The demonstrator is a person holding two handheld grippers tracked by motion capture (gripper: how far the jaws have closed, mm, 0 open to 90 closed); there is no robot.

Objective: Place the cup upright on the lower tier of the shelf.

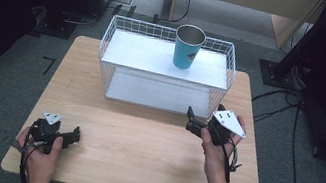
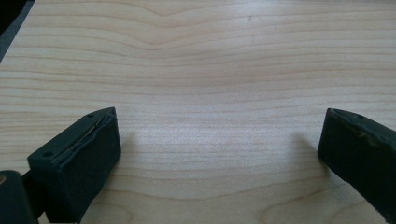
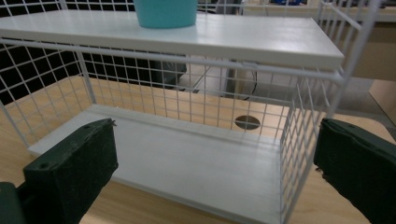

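Cup [image 1: 188, 47] upright atop wire rack [image 1: 165, 66]; both hand-held grippers, left [image 1: 72, 137] and right [image 1: 192, 119], spread, empty.

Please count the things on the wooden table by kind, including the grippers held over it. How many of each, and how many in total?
White wire rack with two white shelves: 1
Teal cup with a metal-coloured inside, standing on the top shelf: 1
Black two-jaw grippers, left gripper and right gripper, both with jaws apart: 2
Total: 4
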